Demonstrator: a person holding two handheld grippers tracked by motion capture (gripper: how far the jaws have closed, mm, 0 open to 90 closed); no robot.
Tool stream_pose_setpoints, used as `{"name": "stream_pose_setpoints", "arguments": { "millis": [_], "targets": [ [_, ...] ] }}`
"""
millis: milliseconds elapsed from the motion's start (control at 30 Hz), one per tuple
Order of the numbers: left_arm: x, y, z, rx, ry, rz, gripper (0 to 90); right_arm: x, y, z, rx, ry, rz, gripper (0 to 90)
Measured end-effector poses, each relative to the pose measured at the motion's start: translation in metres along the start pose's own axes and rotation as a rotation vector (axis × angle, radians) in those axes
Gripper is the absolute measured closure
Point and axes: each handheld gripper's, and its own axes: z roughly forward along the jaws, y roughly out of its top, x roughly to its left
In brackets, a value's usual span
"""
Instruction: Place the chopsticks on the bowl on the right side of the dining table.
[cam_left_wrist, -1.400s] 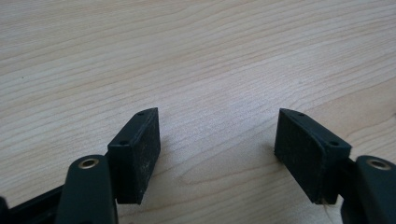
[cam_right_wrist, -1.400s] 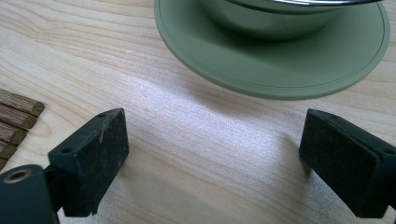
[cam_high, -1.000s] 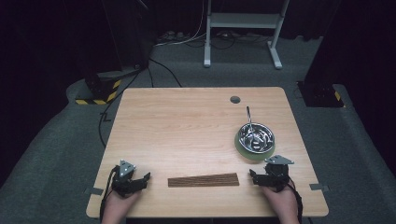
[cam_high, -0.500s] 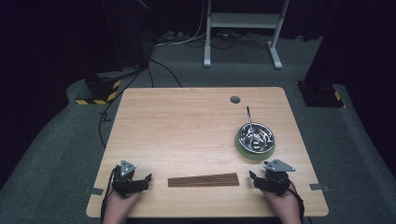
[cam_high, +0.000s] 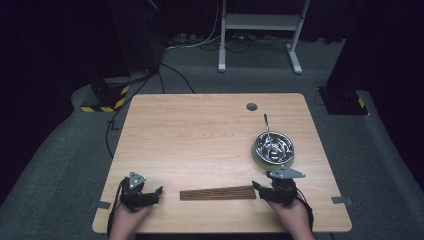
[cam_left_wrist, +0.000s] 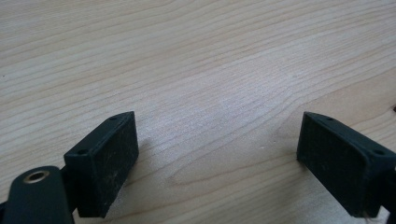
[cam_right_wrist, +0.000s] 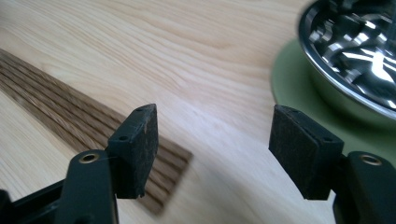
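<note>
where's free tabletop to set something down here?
Most of the light wooden table is bare: the whole left and middle, from the far edge to the flat brown slatted strip. Also between the left gripper and that strip. Crowded: the right side, with the steel bowl on its green mat, the right gripper just below.

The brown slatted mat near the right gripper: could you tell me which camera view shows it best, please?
The high view: the brown slatted mat lies whole and flat on the table, beside the right gripper. The right gripper view catches one blurred end behind its left jaw. The left gripper view looks at bare wood.
</note>
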Motion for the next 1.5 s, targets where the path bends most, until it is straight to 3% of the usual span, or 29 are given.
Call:
{"name": "stream_pose_setpoints", "arguments": {
  "millis": [233,333,367,433,567,667,733,800,967,1067,1500],
  "targets": [
    [-0.001,0.0,0.001,-0.008,0.009,-0.008,11.7,0.011,0.027,0.028,-0.007,0.043,-0.019,42.9],
    [0.0,0.0,0.0,0.001,0.01,-0.002,11.9,0.014,0.028,0.037,-0.014,0.072,-0.017,44.9],
    [0.0,0.0,0.0,0.0,0.01,-0.002,11.9,0.021,0.026,0.042,-0.002,0.102,-0.038,45.7],
    [0.0,0.0,-0.001,0.003,0.014,0.003,12.4,0.028,0.024,0.041,0.004,0.107,-0.086,45.5],
    [-0.001,0.0,0.0,-0.013,0.02,-0.011,14.1,0.034,0.017,0.04,0.008,0.126,-0.092,47.7],
    [-0.001,0.0,0.0,-0.012,0.016,-0.008,14.2,0.034,0.014,0.043,0.042,0.114,-0.083,48.1],
    [-0.003,-0.001,0.0,-0.035,0.014,-0.035,15.0,0.034,0.013,0.045,0.049,0.105,-0.082,50.6],
    [-0.001,-0.001,-0.002,-0.016,0.024,-0.004,16.0,0.035,0.011,0.047,0.059,0.087,-0.094,50.6],
    [-0.001,-0.001,-0.003,-0.018,0.025,-0.005,16.3,0.036,0.007,0.05,0.08,0.077,-0.101,49.1],
    [-0.001,-0.001,-0.003,-0.009,0.024,0.002,17.0,0.036,0.006,0.05,0.08,0.058,-0.113,48.9],
    [-0.002,-0.002,-0.003,-0.024,0.017,-0.006,18.9,0.038,0.006,0.05,0.086,0.06,-0.112,49.4]
  ]
}}
